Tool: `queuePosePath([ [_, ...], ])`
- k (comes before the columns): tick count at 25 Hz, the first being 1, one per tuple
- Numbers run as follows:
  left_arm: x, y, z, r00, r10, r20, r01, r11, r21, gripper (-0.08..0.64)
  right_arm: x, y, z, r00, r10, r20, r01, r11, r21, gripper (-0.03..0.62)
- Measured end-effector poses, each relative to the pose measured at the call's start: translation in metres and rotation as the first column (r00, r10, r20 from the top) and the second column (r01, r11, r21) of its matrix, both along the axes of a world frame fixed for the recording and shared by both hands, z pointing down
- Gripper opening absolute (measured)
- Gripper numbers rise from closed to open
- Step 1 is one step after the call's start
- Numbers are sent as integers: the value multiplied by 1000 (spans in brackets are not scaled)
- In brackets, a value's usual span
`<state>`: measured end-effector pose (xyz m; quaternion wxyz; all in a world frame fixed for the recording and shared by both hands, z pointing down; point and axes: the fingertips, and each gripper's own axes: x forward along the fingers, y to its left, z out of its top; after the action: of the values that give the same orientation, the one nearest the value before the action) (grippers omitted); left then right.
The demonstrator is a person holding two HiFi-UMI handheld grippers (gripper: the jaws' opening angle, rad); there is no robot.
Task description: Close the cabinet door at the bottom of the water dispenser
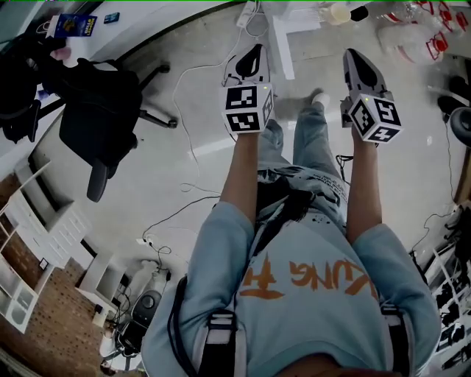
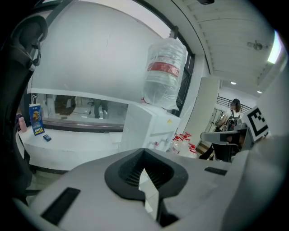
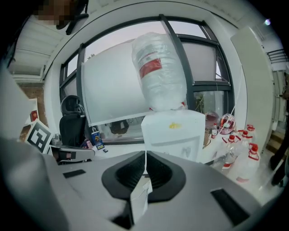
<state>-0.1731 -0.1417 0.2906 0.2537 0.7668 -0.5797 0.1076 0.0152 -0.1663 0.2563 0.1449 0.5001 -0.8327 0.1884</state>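
White water dispenser [image 3: 174, 131] standing ahead of both grippers, its bottom cabinet hidden behind their bodies, upturned water bottle [image 3: 158, 72] on top, black office chair [image 1: 99, 118] at left, left gripper [image 1: 255, 51] and right gripper [image 1: 352, 55] side by side, jaws clenched on nothing.

floor [image 1: 309, 66]: free | ahead: water dispenser [image 3: 174, 133] | left: office chair [image 1: 99, 121] | right: bottles [image 3: 247, 155]

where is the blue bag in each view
Head view: blue bag at top left, on the white ledge.
Left gripper view: blue bag at far left, standing on the ledge.
Right gripper view: blue bag left of centre, on the ledge.
Shared landmark: black office chair.
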Motion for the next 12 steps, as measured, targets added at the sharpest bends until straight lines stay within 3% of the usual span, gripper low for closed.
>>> queuePosePath([
  [9, 3, 25, 70, 1000, -10, 12, 12, 994, -109, 8, -4, 17, 84, 1000, 18, 25, -15, 994, -111, 31],
  [12, 8, 27, 95, 1000, -15, 8, 16, 992, -128, 8, -8, 15, 108, 1000, -16, 15, 17, 993, -114, 31],
])
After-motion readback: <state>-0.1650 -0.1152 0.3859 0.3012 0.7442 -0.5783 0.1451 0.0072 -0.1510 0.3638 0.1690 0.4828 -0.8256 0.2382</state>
